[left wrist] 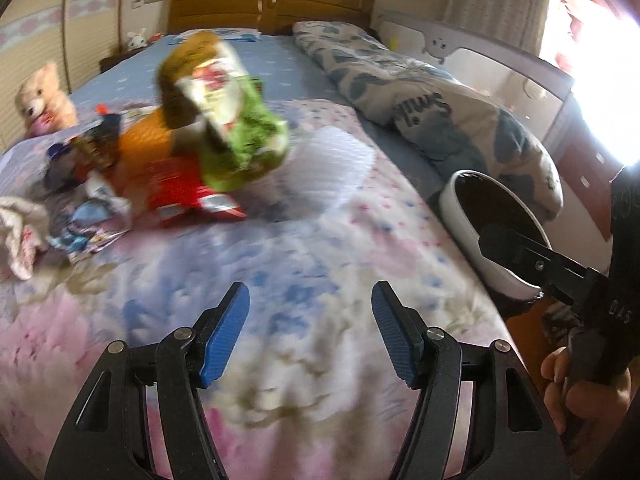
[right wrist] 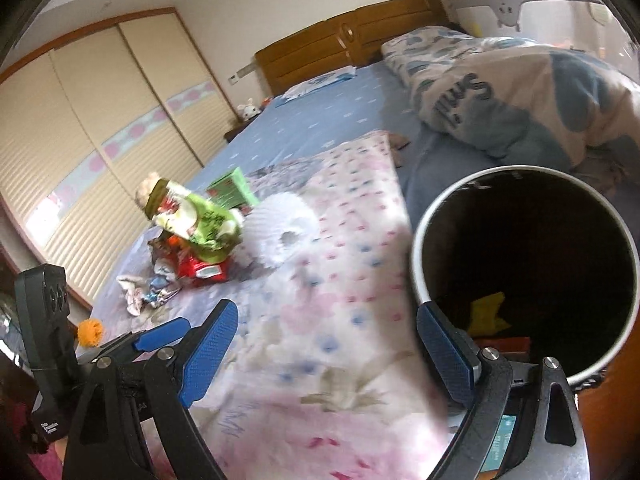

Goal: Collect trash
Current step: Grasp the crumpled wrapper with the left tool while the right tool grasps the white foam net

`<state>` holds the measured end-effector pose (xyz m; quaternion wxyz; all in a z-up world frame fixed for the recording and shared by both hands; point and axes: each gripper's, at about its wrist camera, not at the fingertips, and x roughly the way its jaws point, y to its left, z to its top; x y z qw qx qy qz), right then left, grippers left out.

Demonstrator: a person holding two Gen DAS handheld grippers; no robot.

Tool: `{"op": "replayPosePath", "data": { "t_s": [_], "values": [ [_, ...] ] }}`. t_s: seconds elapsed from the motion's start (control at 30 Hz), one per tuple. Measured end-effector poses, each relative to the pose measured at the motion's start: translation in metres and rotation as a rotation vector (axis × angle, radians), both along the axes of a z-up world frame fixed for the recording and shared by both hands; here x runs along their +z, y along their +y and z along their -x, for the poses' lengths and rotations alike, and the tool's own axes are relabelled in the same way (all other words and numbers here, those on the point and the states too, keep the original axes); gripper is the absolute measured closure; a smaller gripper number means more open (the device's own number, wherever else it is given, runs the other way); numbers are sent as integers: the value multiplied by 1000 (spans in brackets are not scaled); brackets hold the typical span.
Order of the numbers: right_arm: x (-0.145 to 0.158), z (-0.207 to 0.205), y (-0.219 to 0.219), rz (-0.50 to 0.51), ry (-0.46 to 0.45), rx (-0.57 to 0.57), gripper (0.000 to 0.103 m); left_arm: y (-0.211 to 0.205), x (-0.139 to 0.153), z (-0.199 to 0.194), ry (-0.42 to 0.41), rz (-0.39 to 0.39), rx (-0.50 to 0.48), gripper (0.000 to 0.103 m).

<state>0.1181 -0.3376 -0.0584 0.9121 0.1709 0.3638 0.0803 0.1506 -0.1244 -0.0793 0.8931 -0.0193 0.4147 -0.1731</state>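
Left gripper (left wrist: 311, 334) open, bin (right wrist: 424, 240) at bed edge

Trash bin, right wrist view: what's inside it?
Inside the trash bin, a yellow scrap lies near the bottom, with a reddish-brown piece just below it. The rest of the interior is in dark shadow, and the right tool covers the lowest part.

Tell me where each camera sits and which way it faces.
Left wrist: rides the left hand-held gripper, looking up the bed toward the headboard; its open blue pads show, plus the person's right hand with the right hand-held gripper.
Right wrist: rides the right hand-held gripper, by the bed's right edge, beside the trash bin; the left hand-held gripper shows lower left.
Shared: green snack bag, white paper fan, bin.
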Motion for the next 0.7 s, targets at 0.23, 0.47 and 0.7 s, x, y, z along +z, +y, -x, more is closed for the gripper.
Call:
{"op": "replayPosePath", "data": {
  "t_s": [0.23, 0.47, 0.7],
  "values": [
    [-9, -17, 28, -6, 11, 44, 11, 38, -2, -3, -4, -13, 99, 38],
    [-17, -42, 53, 1, 15, 70, 11, 77, -6, -7, -3, -55, 211, 38],
    [-22, -73, 64, 6, 32, 63, 11, 111, -5, -23, 0, -81, 302, 32]
  ]
}}
